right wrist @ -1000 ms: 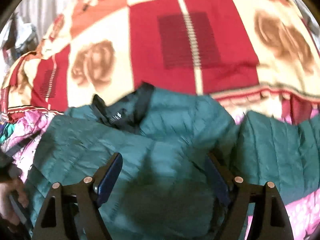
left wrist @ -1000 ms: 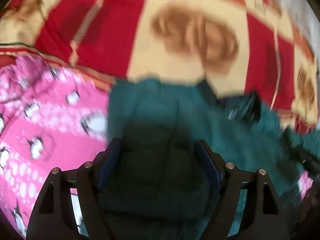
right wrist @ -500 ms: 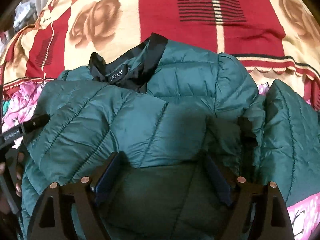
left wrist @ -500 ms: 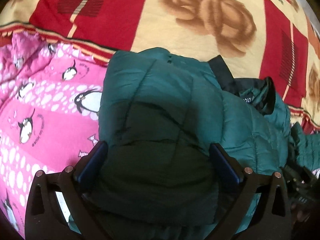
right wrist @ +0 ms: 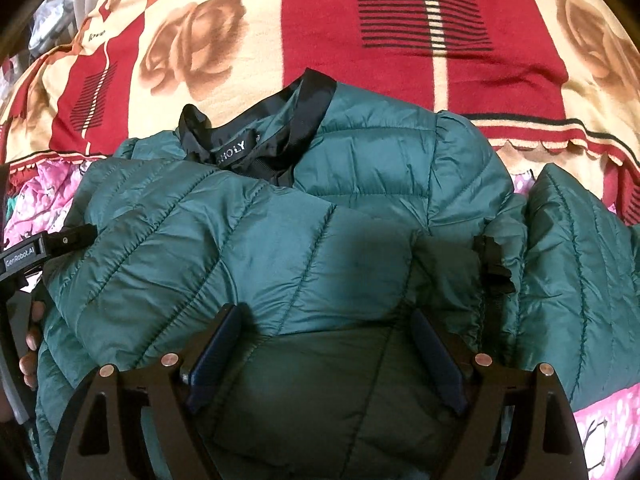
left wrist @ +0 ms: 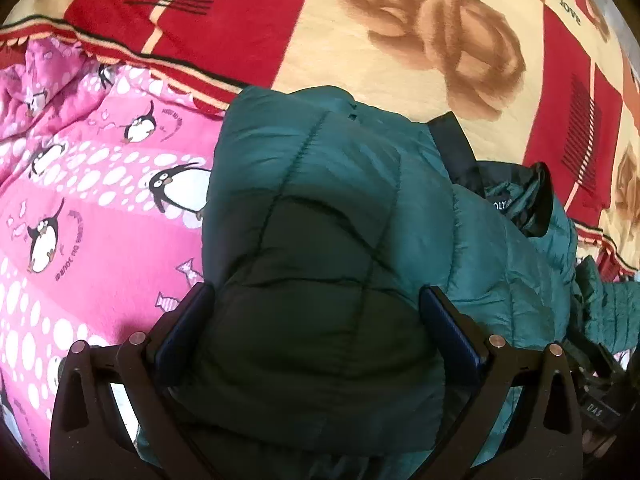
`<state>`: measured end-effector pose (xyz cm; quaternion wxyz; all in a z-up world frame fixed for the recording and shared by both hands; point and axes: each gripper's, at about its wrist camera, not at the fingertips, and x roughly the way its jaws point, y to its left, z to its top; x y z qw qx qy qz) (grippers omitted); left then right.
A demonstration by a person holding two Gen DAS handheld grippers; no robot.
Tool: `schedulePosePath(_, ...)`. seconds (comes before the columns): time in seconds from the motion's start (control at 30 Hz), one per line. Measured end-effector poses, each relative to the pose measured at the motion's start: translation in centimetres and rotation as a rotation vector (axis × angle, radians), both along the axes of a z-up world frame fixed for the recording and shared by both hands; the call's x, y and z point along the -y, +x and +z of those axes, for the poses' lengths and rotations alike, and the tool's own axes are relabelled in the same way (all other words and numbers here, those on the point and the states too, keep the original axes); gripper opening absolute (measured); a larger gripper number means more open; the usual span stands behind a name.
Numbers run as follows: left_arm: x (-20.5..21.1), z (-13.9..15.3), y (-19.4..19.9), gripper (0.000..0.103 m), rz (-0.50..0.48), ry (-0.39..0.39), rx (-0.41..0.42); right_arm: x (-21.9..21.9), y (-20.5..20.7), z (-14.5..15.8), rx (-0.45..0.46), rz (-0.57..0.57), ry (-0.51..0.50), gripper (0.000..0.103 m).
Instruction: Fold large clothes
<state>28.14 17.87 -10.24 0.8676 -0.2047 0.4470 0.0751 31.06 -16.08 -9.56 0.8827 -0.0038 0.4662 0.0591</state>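
A dark green quilted jacket [left wrist: 320, 200] lies on the bed, its black collar and label [right wrist: 240, 148] at the far side. One padded fold is laid across its front. My left gripper [left wrist: 316, 312] hangs low over the jacket's left part, jaws wide open, with the puffy fabric lying between the fingers and not pinched. Over the jacket's middle [right wrist: 280, 240], my right gripper [right wrist: 326, 340] is also open, its fingers straddling a quilted panel. The other sleeve [right wrist: 580, 260] lies spread out to the right.
A red and cream rose blanket [left wrist: 400, 40] covers the bed beyond the jacket. A pink penguin-print sheet [left wrist: 80, 220] lies under and left of it. The other gripper's body [right wrist: 24, 256] and a person's fingers [right wrist: 30, 340] show at the right wrist view's left edge.
Both grippers have sunk closer to the jacket. The left jaws have spread wider and the green fold now rests flat on the jacket. The views have gone from blurred to sharp.
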Motion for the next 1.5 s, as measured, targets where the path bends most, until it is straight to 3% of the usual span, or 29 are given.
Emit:
schedulePosePath(0.3, -1.3, -0.5, -1.2, 0.103, 0.024, -0.085, 0.012, 0.0, 0.0, 0.0, 0.001, 0.000, 0.001, 0.085)
schedulePosePath(0.4, -0.8, -0.1, -1.5, 0.103, 0.010, -0.062, 0.012, 0.1, -0.1, 0.3, 0.008, -0.004, 0.009, 0.085)
schedulePosePath(0.53, 0.1, 1.7, -2.2, 0.102, 0.024, -0.027, 0.051, 2.0, -1.5, 3.4, 0.127, -0.059, 0.055, 0.084)
schedulePosePath(0.7, 0.4, 3.9, -4.0, 0.102, 0.052, -0.031, 0.133, 8.5, -4.4, 9.1, 0.346, -0.250, 0.008, 0.084)
schedulePosePath(0.87, 1.6, 5.1, -5.1, 0.102, 0.044, 0.015, 0.168, 18.9, -9.2, 12.7, 0.507, -0.525, -0.066, 0.084)
schedulePosePath(1.07, 4.2, 6.7, -5.2, 0.102, -0.012, 0.090, 0.229, 30.3, -15.8, 16.4, 0.599, -0.769, 0.043, 0.084)
schedulePosePath(1.2, 5.3, 7.2, -5.4, 0.102, -0.052, 0.150, 0.243, 34.6, -17.1, 17.3, 0.563, -0.736, 0.069, 0.084)
schedulePosePath(1.33, 4.7, 7.0, -5.4, 0.102, -0.040, 0.129, 0.234, 36.7, -16.6, 16.6, 0.494, -0.699, 0.047, 0.084)
schedulePosePath(1.5, 3.3, 6.7, -5.6, 0.102, 0.017, 0.119, 0.219, 39.0, -15.8, 15.5, 0.449, -0.670, 0.125, 0.084)
